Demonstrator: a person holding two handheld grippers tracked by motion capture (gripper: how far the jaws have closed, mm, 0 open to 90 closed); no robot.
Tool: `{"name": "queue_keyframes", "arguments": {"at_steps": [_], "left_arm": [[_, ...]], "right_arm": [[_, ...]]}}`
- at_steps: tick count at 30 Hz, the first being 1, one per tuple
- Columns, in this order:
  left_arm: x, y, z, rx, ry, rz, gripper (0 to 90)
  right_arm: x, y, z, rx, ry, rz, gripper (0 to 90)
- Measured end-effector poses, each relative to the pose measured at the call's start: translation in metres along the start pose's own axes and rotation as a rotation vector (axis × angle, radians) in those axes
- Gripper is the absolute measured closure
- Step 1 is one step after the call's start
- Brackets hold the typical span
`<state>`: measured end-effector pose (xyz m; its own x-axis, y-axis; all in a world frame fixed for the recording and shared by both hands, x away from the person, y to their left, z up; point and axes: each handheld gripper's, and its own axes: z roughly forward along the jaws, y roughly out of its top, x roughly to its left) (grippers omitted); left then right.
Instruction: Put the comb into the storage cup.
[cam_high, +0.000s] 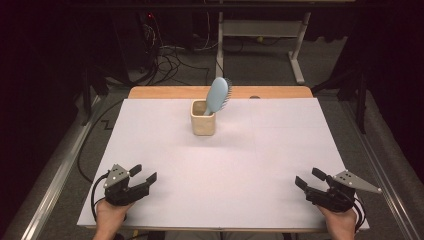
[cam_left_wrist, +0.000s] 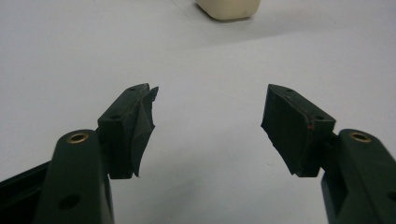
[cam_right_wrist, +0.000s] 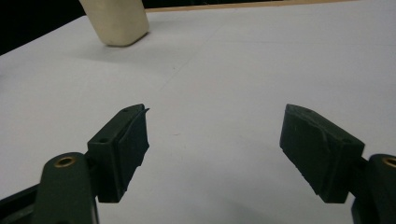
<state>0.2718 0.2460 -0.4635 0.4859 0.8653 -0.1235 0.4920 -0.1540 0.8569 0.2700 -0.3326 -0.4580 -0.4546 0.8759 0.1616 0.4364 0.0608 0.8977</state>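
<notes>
White-covered table (cam_high: 225, 165) — one cream cup (cam_high: 203, 124) standing at 12 o'clock, near the far edge.

Cup (cam_high: 203, 124) at twelve o'clock on the table (cam_high: 250, 165), hairbrush (cam_high: 217, 95) standing in it, head leaning toward one o'clock, left gripper (cam_high: 142, 174) at seven o'clock, right gripper (cam_high: 309, 178) at five o'clock, both well apart from the cup.

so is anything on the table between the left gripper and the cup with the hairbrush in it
Nothing visible. The left gripper sits open at the table's near left, and only bare white tabletop lies between it and the cream cup holding the blue hairbrush.
</notes>
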Motion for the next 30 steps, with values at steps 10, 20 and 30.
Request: {"name": "queue_keyframes", "arguments": {"at_steps": [10,20,30], "left_arm": [[0.0004,-0.0004,0.0002,0.002,0.000,-0.002,34.3],[0.0007,-0.0005,0.0003,0.006,0.001,0.001,34.3],[0.0007,-0.0003,0.0004,0.007,0.000,0.001,34.3]], "right_arm": [[-0.0001,-0.0035,0.0015,0.004,0.003,0.001,24.4],[0.0001,-0.0063,0.0006,0.005,-0.002,0.003,24.4],[0.0013,-0.0067,-0.0004,0.001,-0.003,-0.002,24.2]]}}
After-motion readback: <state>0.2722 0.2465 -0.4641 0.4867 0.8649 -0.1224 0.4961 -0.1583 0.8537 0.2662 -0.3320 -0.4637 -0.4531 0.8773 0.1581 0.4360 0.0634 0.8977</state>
